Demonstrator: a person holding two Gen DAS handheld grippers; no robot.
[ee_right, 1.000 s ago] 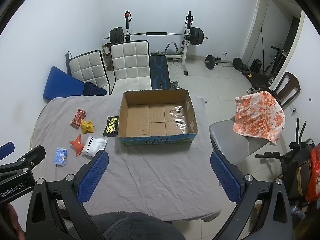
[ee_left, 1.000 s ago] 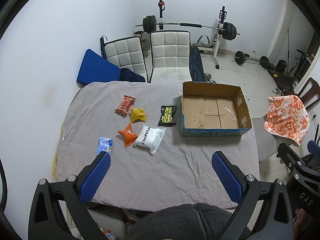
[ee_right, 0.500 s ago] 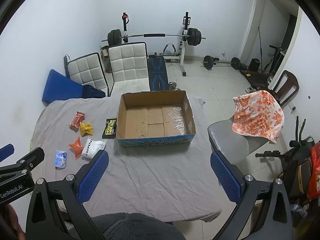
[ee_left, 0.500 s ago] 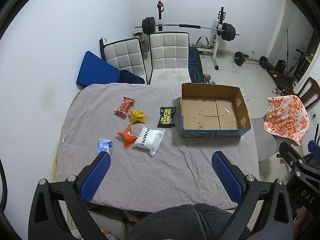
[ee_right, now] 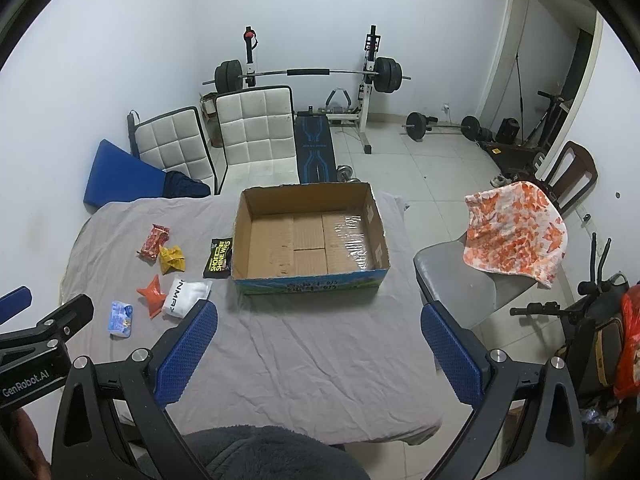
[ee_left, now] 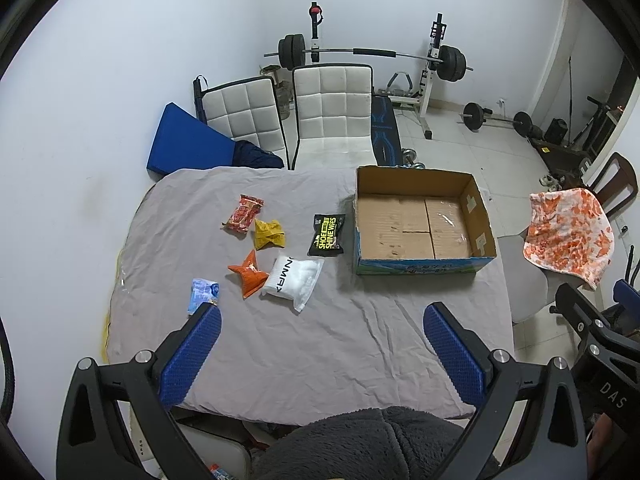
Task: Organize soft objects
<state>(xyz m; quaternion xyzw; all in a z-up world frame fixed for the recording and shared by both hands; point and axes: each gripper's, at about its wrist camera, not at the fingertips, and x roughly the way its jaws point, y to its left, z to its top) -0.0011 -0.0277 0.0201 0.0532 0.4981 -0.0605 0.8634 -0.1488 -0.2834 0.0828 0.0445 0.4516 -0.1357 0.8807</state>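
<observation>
Several soft packets lie on the grey-clothed table [ee_left: 304, 344]: a red packet [ee_left: 243, 219], a yellow one [ee_left: 269, 233], a black shoe-shine wipes pack [ee_left: 328, 235], an orange one [ee_left: 248, 274], a white pouch [ee_left: 292, 280] and a small blue pack [ee_left: 203, 295]. An empty open cardboard box [ee_left: 420, 256] stands to their right; it also shows in the right wrist view [ee_right: 308, 280]. My left gripper [ee_left: 320, 344] is open and empty, high above the table's near edge. My right gripper [ee_right: 318, 342] is open and empty, near the box's front.
Two white chairs [ee_left: 332, 120] and a blue mat [ee_left: 188, 144] stand behind the table. A grey chair with an orange-patterned cloth [ee_right: 516, 232] is at the right. A barbell rack [ee_right: 308, 76] and weights stand at the back wall.
Both grippers have drawn slightly back and up, so the table and box look a little smaller and farther. Nothing on the table has moved.
</observation>
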